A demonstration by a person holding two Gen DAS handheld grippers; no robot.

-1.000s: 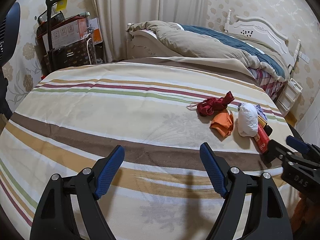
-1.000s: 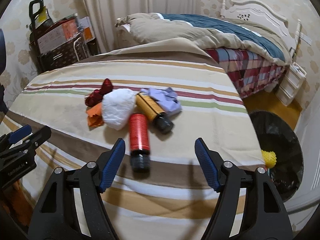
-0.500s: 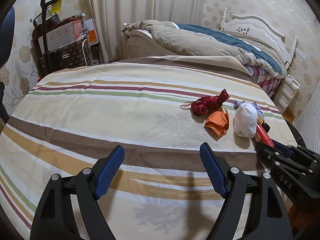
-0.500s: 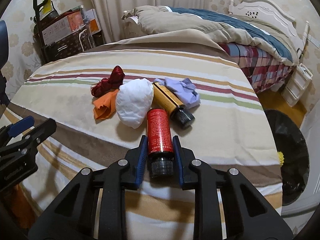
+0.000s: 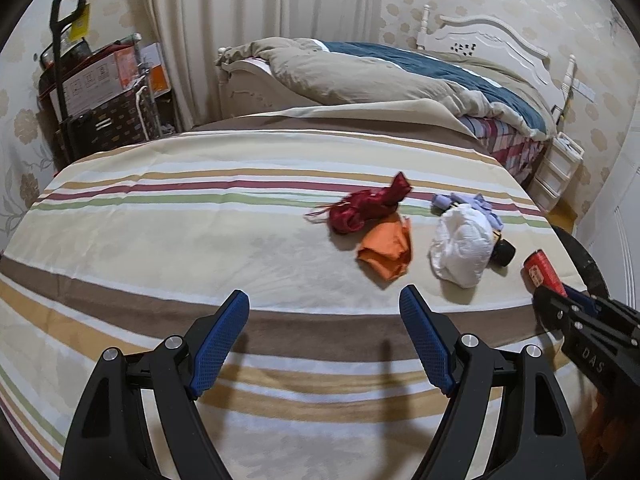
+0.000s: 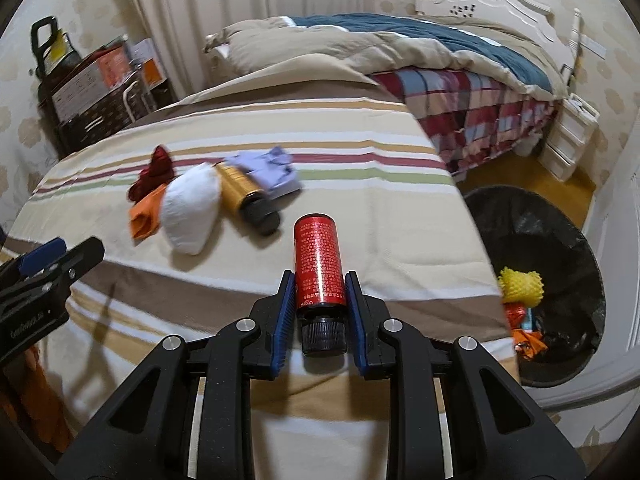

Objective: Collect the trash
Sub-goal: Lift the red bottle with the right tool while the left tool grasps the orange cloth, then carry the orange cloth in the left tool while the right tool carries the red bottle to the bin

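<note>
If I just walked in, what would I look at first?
Probably the shiny red bottle with a black cap, clamped in the right gripper above the striped bedspread. Next, the black trash bin on the floor to its right, with something yellow inside, and the small pile of trash on the bedspread.

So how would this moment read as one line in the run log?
right hand-held gripper: shut on red bottle | left hand-held gripper: open, empty | black trash bin: beside bed
</note>
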